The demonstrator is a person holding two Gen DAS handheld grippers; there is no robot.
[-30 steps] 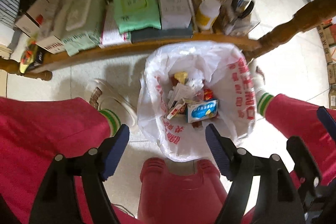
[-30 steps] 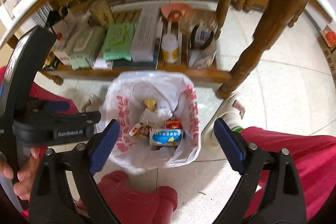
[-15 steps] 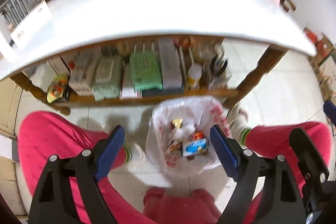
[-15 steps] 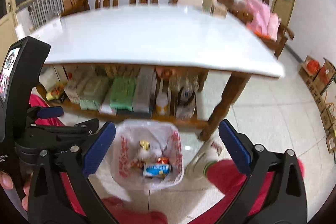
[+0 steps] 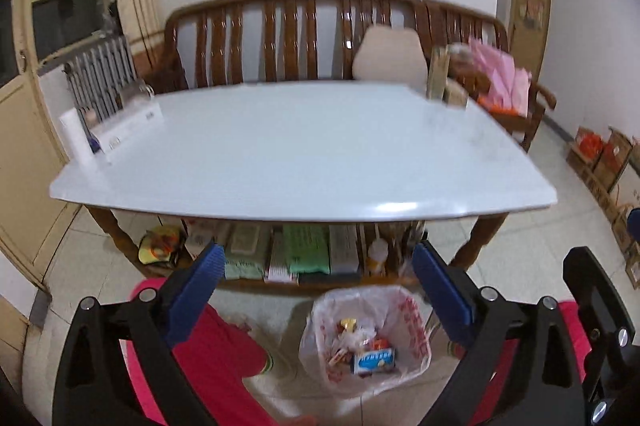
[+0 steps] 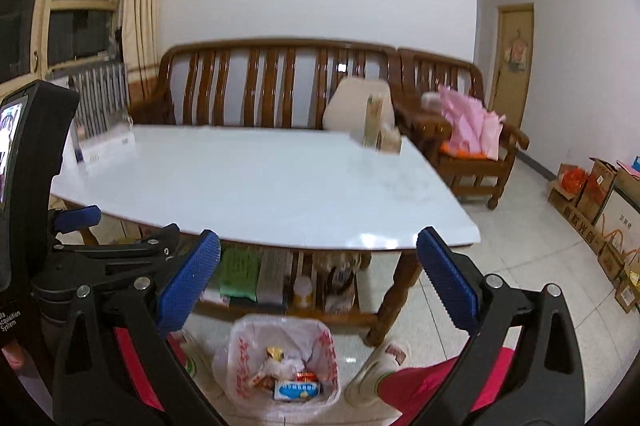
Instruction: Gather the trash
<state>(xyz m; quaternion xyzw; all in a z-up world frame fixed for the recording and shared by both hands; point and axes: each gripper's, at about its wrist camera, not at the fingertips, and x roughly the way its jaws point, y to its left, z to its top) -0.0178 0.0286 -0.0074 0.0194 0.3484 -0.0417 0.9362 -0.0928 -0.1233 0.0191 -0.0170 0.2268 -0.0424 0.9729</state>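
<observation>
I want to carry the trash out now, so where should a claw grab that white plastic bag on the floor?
Grip the plastic bag by its upper rim, coming from above. It stands open-mouthed on the floor with trash sunk low inside, so the thin, slack rim is probably the only part a claw can pinch. Its side toward the person looks least hemmed in.

A table [image 5: 304, 162] fills the middle of the frame, with a slatted bench [image 5: 296, 34] behind it against the wall. A cushion [image 5: 388, 60] leans on the bench at upper right. A flat box [image 5: 128, 126] lies on the table's far left corner and cartons [image 6: 378, 130] stand on its far right corner. Under the tabletop, a shelf [image 5: 304, 282] holds packets and a bottle [image 5: 376, 254]. Low in the frame, before the shelf, a trash bag [image 5: 412, 322] sits on the floor between the person's legs, with a small box [image 5: 374, 360] and wrappers in it. Cardboard boxes [image 6: 592, 194] line the wall at far right.
</observation>
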